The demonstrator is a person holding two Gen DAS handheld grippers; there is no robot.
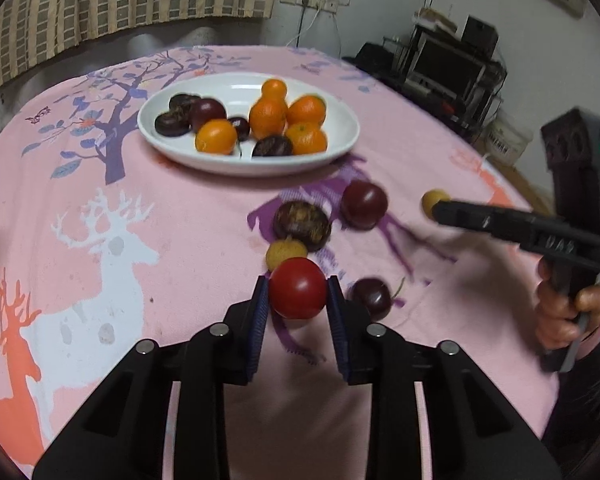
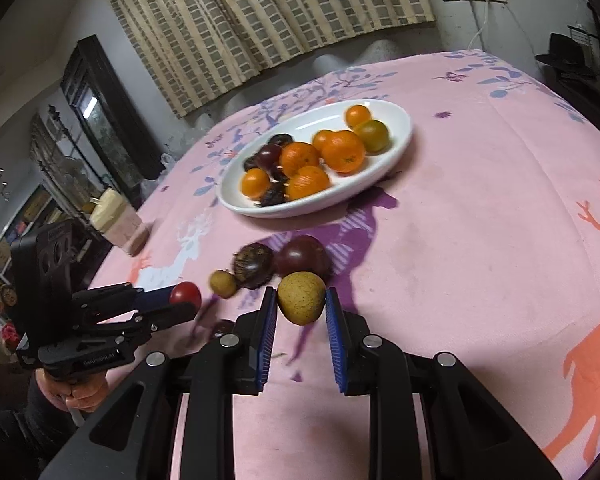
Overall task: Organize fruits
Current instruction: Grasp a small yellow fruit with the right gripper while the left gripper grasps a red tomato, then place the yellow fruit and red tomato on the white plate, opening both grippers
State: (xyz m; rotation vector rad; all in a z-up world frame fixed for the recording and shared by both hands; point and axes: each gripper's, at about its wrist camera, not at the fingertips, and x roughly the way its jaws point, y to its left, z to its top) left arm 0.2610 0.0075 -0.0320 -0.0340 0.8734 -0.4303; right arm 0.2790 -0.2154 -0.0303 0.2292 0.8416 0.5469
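Now, from the left wrist: the left gripper [image 1: 298, 294] has its blue pads clamped on a red tomato [image 1: 298, 288], just above the pink tablecloth [image 1: 180, 216]. A yellow longan [image 1: 286, 254] sits just beyond it, a dark plum [image 1: 364, 204] farther out. The white plate [image 1: 248, 162] holds oranges and dark fruit.

Over to the right wrist: the right gripper [image 2: 301, 304] is squeezing a tan longan [image 2: 301, 298], near the purple plum [image 2: 302, 256]. The plate [image 2: 376, 178] lies well beyond.
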